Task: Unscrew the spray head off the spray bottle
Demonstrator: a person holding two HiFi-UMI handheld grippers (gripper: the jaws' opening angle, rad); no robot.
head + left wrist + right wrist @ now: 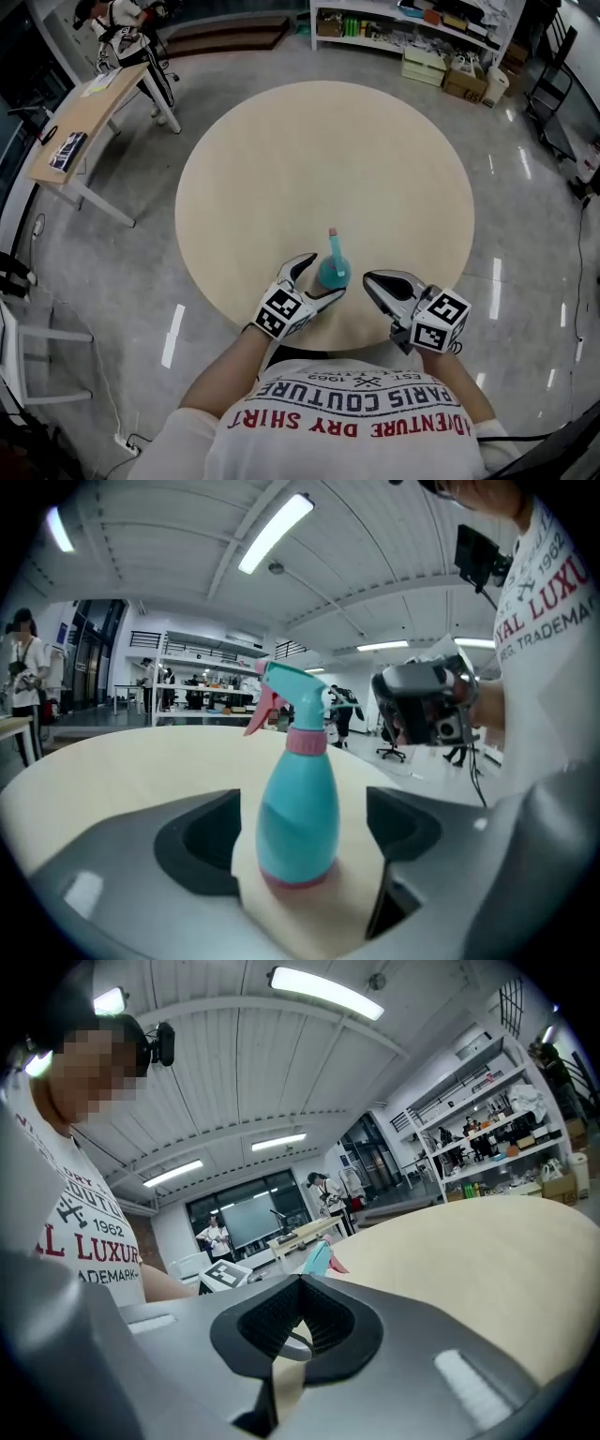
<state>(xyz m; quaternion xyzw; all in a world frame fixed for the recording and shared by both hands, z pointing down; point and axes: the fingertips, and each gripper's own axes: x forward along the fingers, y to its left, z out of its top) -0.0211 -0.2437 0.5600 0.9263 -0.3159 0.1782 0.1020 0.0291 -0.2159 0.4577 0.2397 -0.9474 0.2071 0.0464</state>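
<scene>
Upright spray bottle [332, 268] at table's [309, 159] six o'clock, between spread left tongs [327, 276], seemingly untouched; right tongs [370, 280] closed, empty.

Open tabletop [328, 159] surrounds the lone spray bottle [333, 270].

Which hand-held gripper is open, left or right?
The left hand-held gripper: its jaws stand wide apart on either side of the teal spray bottle. The right hand-held gripper is shut.

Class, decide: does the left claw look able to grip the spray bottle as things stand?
Likely yes: the spray bottle stands upright between the jaws of the open left claw, nothing blocking.
</scene>
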